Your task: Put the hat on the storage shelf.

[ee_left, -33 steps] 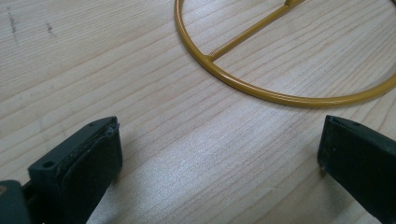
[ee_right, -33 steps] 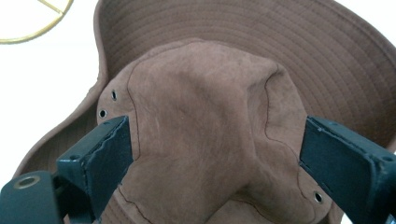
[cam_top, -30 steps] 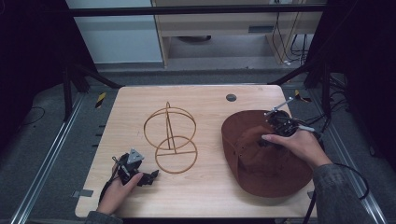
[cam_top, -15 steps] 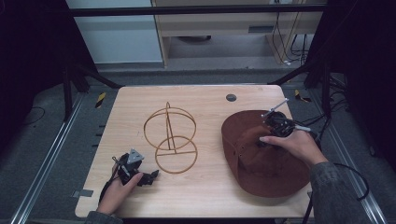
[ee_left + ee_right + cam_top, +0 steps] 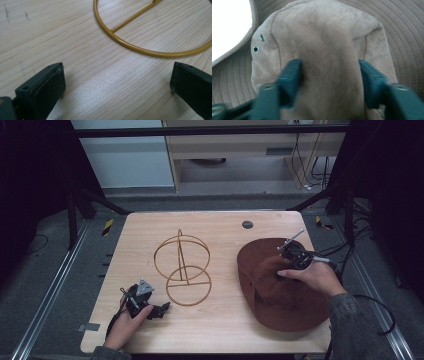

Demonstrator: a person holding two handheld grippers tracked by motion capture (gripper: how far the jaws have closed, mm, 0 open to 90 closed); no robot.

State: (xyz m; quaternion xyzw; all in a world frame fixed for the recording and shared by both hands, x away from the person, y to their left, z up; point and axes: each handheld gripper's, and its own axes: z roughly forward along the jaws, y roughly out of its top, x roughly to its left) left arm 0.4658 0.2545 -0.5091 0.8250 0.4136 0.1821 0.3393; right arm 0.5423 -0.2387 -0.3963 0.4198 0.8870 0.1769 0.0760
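The hat [image 5: 280, 287] is brown suede-like cloth with a wide stitched brim. It lies crown-up on the table [image 5: 220, 227], to the right of the wire stand [image 5: 182, 270] and well apart from it, with its brim reaching toward the table's right and near edges. It looks light and soft: the crown should crumple under a squeeze and the brim should droop if lifted from one side. The nap should give the jaws good grip, so slipping seems unlikely. The crown is the natural place to hold, pinched across its width; two small eyelets [image 5: 255, 49] sit on its side, left of the jaws in the right gripper view.

The right gripper [image 5: 287, 262] is over the crown, its jaws set on either side of the crown's ridge [image 5: 329, 65]. They are partly open with the cloth between them and seem to touch it, though whether they are pressing firmly cannot be told.

The stand is thin golden wire, a flat ring base with an upright ring above it. It looks stiff but light, and a nudge could shift it.

The left gripper [image 5: 160, 310] rests on the table just left of the stand's base, held in the left hand [image 5: 125, 325]. Its jaws are wide open and hold nothing; the base ring [image 5: 150, 52] lies just ahead of them.

The table is pale wood, smooth and level, with a dark round insert [image 5: 247, 224] behind the stand. Around it the room is dim, with metal framing, a grey floor and loose cables on the right.
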